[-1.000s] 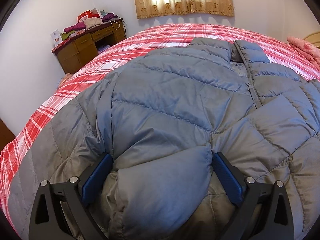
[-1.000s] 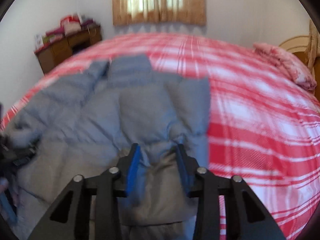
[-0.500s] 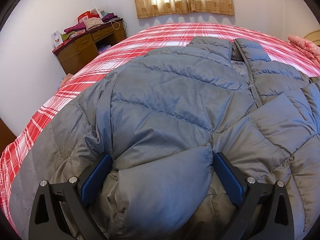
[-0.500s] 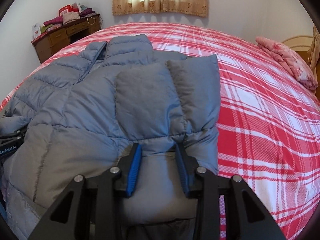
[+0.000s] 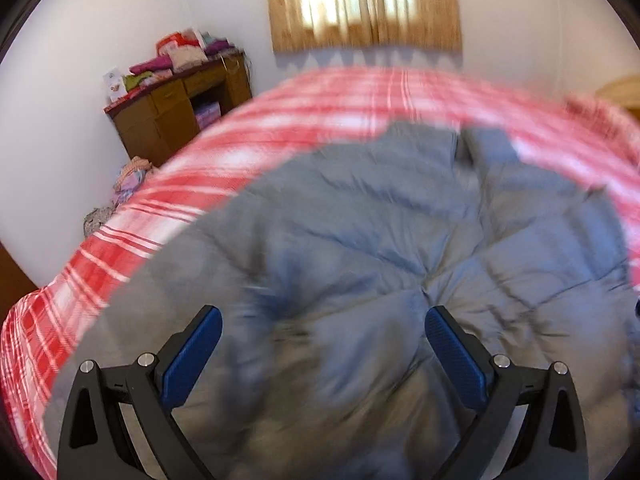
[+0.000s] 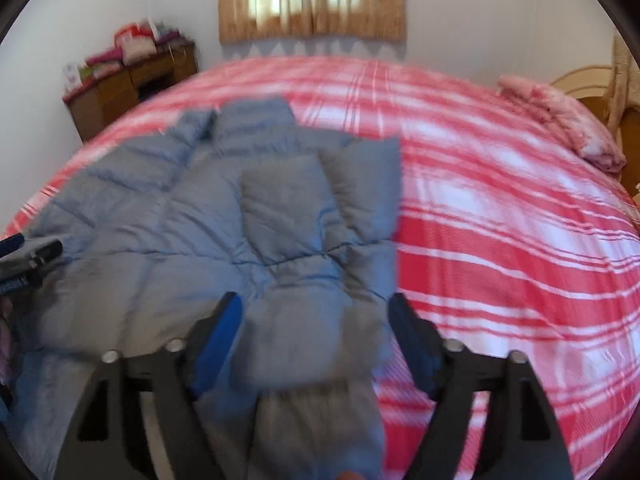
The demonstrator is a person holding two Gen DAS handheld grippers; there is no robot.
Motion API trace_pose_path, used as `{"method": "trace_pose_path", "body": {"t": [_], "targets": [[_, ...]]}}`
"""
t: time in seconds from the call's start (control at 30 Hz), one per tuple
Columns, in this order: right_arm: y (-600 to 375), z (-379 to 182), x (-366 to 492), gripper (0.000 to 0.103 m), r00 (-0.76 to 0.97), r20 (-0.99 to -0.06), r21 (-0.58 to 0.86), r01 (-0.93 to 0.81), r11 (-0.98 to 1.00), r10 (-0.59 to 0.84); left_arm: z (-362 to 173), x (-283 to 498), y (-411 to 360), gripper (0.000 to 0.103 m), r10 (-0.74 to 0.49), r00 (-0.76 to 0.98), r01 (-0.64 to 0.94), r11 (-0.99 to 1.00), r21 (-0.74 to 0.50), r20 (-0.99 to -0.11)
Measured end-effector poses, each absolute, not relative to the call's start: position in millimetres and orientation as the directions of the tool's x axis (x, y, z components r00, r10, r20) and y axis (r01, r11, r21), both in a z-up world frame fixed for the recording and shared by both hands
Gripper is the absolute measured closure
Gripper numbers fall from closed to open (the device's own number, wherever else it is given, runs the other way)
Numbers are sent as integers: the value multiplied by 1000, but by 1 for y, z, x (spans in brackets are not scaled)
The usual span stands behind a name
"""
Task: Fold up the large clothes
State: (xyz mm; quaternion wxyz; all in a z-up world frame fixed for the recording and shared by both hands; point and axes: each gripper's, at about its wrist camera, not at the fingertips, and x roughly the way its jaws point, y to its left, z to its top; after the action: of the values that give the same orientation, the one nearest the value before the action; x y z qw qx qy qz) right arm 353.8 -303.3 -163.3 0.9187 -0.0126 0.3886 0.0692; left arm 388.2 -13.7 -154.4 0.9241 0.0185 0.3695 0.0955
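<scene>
Lying spread on the red-and-white plaid bedspread (image 6: pixel 500 240): the grey quilted down jacket (image 5: pixel 380 240), collar toward the curtained window (image 5: pixel 364 4), zip line running down the middle. Sleeves seemingly turned in over the body already, one padded sleeve panel resting across the chest near the jacket's right edge in the right wrist view. Judged roughly midway: side parts brought in, hem-to-collar fold not yet made, final squaring of the bundle left too.

Left gripper (image 5: pixel 322 326) angled downward over the near hem, blue-padded fingers (image 5: pixel 192 354) spread wide, puffy fabric bulging between them but no pad visibly pressing on it; heavy blur here, so contact hard to rule out entirely. Right gripper (image 6: pixel 316 328) likewise pitched down at the lower right part of the jacket, jaws opening at this moment, a lump of grey padding lying between them with a gap to each pad, so apparently let go, not pinched. Left tool's dark tip just visible at the left border of the right wrist view.

Well apart from the work: wooden desk piled with folded clothes (image 5: pixel 180 92) against the far wall, pink folded blanket (image 6: pixel 560 120) near the headboard.
</scene>
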Motion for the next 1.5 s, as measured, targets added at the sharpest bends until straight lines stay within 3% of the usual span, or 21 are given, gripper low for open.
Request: {"method": "trace_pose_path", "body": {"t": [0.2,0.33,0.5,0.8,0.83,0.87,0.93,0.97,1.13,1.27,1.5], "targets": [[-314,-148,275,24,709,-691,37,-161,986,142,-132,326,89,1,362,698,-326,929,176,-618],[-314,-150,238,21,722,-671,65,-168,984,168,-148,287,171,1,452,600,-445,874,194,-660],[-295,-152,216,21,740,-647,60,-193,979,186,-171,243,232,1,418,531,-513,851,113,-737],[-259,-150,196,21,745,-624,49,-264,963,236,-208,234,224,3,281,526,-458,889,11,-803],[-257,-148,194,21,750,-616,49,-270,962,242,-212,233,223,26,253,544,-441,898,-16,-800],[-255,-146,192,21,754,-608,48,-276,960,247,-214,234,221,62,235,550,-423,906,-24,-802],[-253,-143,190,21,761,-597,48,-281,959,253,-211,236,221,83,200,574,-386,921,-47,-794],[-254,-142,190,21,765,-592,48,-280,959,253,-204,237,221,88,235,580,-390,921,-12,-780],[-261,-144,188,21,773,-582,74,-258,963,252,-160,256,242,90,449,599,-478,865,153,-663],[-266,-150,189,21,771,-583,95,-245,965,254,-128,273,233,91,485,629,-455,863,217,-608],[-281,-151,191,21,770,-584,120,-229,966,256,-41,276,181,91,453,763,-403,891,207,-461]]}}
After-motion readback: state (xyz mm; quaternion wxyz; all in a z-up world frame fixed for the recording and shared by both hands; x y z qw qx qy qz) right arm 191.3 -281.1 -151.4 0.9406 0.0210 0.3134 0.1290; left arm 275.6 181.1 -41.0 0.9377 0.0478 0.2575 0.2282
